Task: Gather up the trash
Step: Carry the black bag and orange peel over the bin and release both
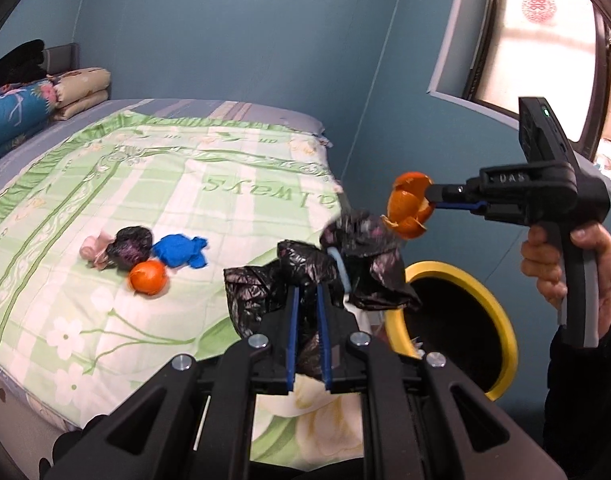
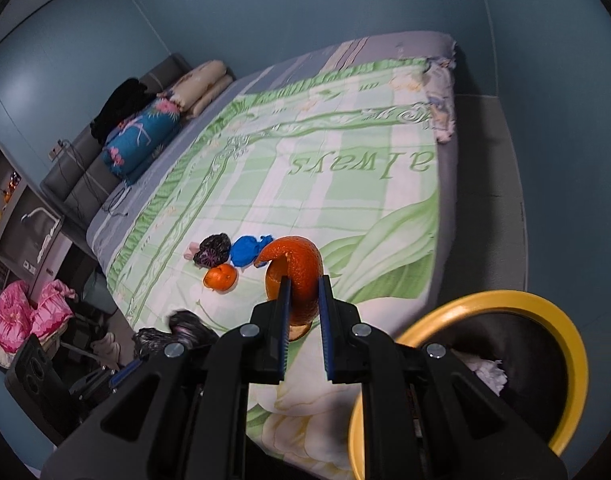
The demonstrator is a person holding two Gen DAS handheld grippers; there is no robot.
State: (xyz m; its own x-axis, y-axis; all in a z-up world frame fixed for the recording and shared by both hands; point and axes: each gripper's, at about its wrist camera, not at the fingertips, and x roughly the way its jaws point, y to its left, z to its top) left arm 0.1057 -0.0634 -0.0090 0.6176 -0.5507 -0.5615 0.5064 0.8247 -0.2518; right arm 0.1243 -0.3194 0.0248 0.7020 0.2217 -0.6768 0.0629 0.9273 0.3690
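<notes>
Between the right gripper (image 2: pixel 303 292) fingers an orange peel (image 2: pixel 295 276) is pinched, held in the air above the bed edge, near the yellow bin (image 2: pixel 561 320). Its body shows letters like "UAS". The left gripper (image 1: pixel 307 300) jaws are closed on a black bag (image 1: pixel 305 268), beside the bin (image 1: pixel 501 320). On the quilt (image 1: pixel 225 168), printed "always", lie an orange (image 1: pixel 147 277), a blue wad (image 1: pixel 179 250), a dark wad (image 1: pixel 131 246) and a pink scrap (image 1: pixel 93 249), touching each other

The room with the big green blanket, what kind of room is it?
Most likely a bedroom. There is a wide bed under a green quilt, folded bedding stacked by the headboard, and a window in the blue wall.
</notes>
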